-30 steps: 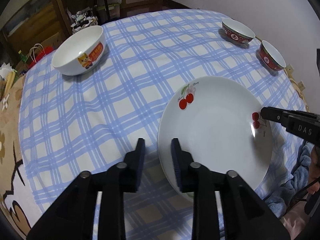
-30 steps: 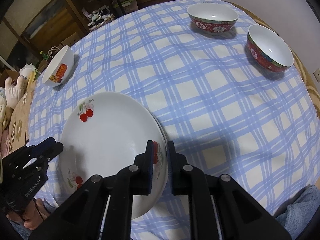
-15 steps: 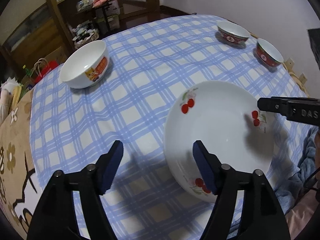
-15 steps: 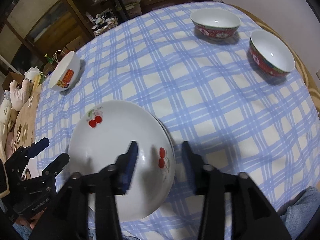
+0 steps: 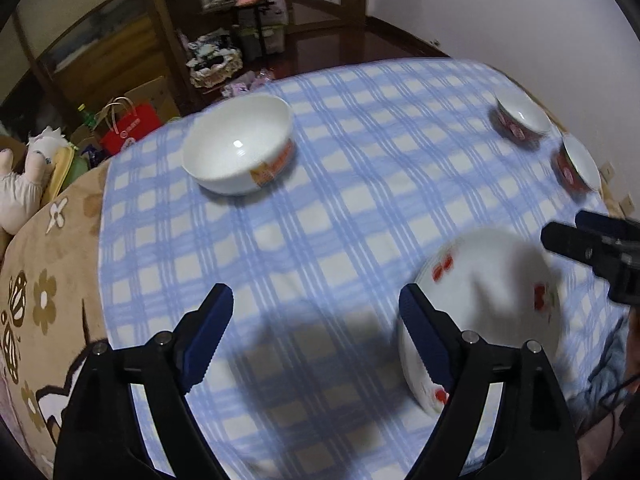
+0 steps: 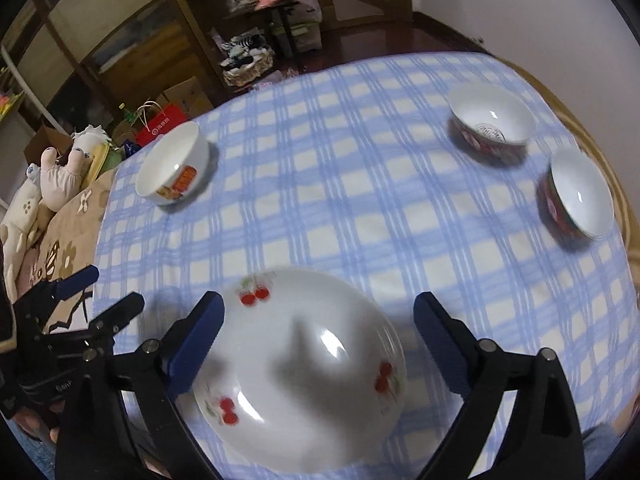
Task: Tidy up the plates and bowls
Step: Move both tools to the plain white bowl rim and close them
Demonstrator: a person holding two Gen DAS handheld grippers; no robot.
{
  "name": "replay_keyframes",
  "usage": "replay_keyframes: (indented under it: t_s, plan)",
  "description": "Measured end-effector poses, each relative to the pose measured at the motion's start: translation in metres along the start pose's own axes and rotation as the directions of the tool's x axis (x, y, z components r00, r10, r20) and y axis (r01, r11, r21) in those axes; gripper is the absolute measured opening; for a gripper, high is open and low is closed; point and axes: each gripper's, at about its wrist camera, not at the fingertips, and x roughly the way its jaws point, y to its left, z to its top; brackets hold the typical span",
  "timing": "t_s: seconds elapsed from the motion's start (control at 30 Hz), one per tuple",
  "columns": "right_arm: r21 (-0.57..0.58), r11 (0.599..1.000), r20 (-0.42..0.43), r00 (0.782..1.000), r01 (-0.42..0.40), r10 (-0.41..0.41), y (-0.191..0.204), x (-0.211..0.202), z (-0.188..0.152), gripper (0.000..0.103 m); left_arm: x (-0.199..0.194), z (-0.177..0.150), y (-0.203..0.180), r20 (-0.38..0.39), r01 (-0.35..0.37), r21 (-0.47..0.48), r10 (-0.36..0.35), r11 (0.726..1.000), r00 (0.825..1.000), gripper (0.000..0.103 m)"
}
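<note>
Here the cherry plate [image 6: 304, 368] lies on the tablecloth [image 6: 360, 208] between the right tool's [image 6: 320, 340] spread fingers.

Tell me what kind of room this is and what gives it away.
Most likely a lived-in home dining room: a round table under a blue checked tablecloth set with bowls, cluttered wooden shelving behind it, and stuffed toys piled beside the table.

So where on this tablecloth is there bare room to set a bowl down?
The widest bare patch is mid-cloth, bordered by the white bowl, the two red bowls and the cherry plate. The near edge is crowded: plate plus both open grippers.
</note>
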Motion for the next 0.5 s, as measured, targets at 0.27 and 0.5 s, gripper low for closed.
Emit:
replay_keyframes:
  t_s: [0.27,0.5]
  plan:
    - [-0.081,0.997,0.047,0.999,-0.012,0.016,0.041,0.011,0.042,0.1,-0.003,0.042,0.034,0.029,-0.062,-0.022,0.063,0.998,0.998,0.084]
    - [-0.15,0.989,0.082,0.997,0.01,0.002,0.076,0.024,0.078,0.1,0.008,0.074,0.077,0.025,-0.082,-0.072,0.084,0.994,0.996,0.084]
